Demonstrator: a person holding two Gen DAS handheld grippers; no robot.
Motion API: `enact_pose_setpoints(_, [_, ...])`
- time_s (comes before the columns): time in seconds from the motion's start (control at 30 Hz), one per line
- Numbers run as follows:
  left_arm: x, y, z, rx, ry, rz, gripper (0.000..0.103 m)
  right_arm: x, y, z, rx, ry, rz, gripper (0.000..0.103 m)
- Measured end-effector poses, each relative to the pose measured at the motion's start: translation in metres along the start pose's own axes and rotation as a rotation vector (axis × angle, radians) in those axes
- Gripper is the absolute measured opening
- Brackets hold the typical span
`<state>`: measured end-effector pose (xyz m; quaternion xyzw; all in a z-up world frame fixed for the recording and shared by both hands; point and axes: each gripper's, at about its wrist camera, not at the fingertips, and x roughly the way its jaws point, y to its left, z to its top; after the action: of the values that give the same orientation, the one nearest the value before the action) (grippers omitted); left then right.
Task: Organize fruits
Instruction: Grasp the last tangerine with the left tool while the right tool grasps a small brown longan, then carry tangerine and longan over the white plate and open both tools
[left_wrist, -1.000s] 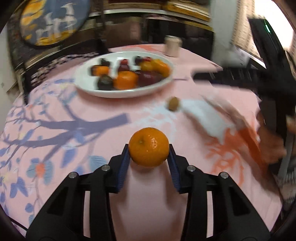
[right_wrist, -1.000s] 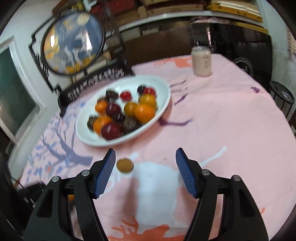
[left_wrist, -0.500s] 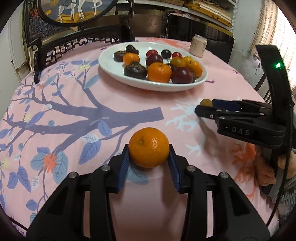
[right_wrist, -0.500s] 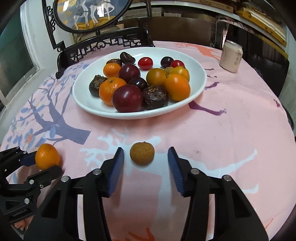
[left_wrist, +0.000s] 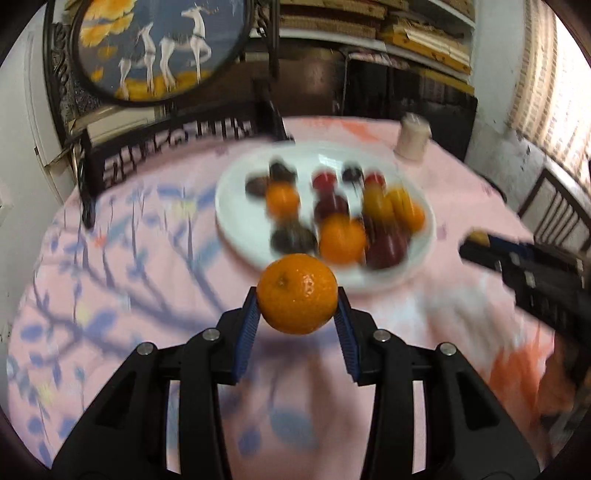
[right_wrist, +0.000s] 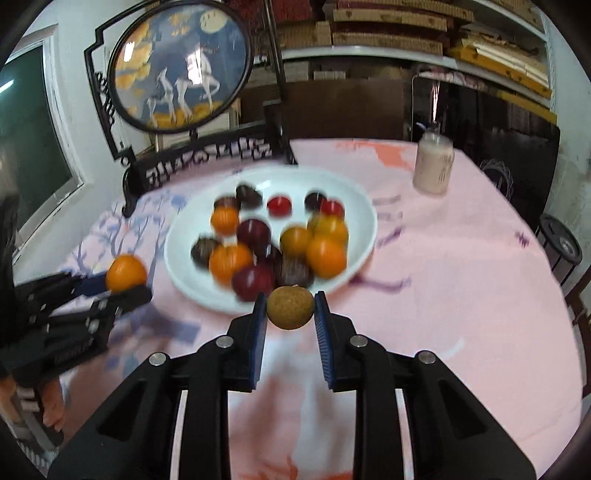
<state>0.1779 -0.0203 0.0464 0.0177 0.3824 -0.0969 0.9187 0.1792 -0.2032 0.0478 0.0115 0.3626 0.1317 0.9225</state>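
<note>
Both fruits are gripped and carried; the step in hand is judged to be transport toward the white plate (right_wrist: 364, 218).

Left gripper (left_wrist: 297, 317): clenched on a mandarin (left_wrist: 297, 294), pads pressed on both flanks, the fruit held clear of the pink tablecloth (left_wrist: 147, 258). From this camera the plate rim lies at 12 o'clock, just beyond the fruit.

Right gripper (right_wrist: 290, 314): clamped on a small brown fruit (right_wrist: 290, 307), rough-skinned, possibly a longan; kind not settled. The plate is seen at 12 o'clock, its near rim just behind the fruit.

Next move, as judged: each fruit is to be brought over the plate and set into a free spot. Bare white is seen at 9 to 10 o'clock of the pile; the centre is crowded, so a roll-off is to be guarded against.

Hard to make out: the plate's fruits are motion-blurred in both views; dark ones cannot be identified. A pale can (right_wrist: 433, 167) stands at 2 o'clock, its label unreadable. Only part of a hand (right_wrist: 51, 410) is visible, at the frame edge.
</note>
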Motion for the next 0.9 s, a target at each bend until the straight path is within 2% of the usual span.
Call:
enact_pose_setpoints(0.13, [0.024,0.006,0.041,-0.046,-0.038,0.002,0.041,0.019,0.002,0.031,0.003,-0.032,-0.004,0.026])
enact_pose_setpoints(0.23, [0.046,0.01,0.056,-0.077,-0.029,-0.02,0.041,0.041,0.006,0.041,-0.003,-0.031,-0.008,0.026])
enact_pose_setpoints(0.3, [0.053,0.012,0.057,-0.081,-0.021,-0.036,0.041,0.05,0.008,0.042,-0.013,-0.045,-0.022,0.026])
enact_pose_setpoints(0.6, [0.076,0.015,0.051,-0.058,0.021,0.001,0.041,0.064,0.013,0.043,-0.04,-0.044,-0.01,0.026])
enact_pose_setpoints(0.8, [0.076,0.005,0.046,-0.013,-0.006,0.069,0.041,0.063,0.008,0.041,-0.031,-0.03,-0.011,0.026])
enact_pose_setpoints(0.9, [0.074,0.003,0.045,-0.004,-0.018,0.08,0.041,0.061,0.007,0.041,-0.025,-0.034,-0.009,0.026])
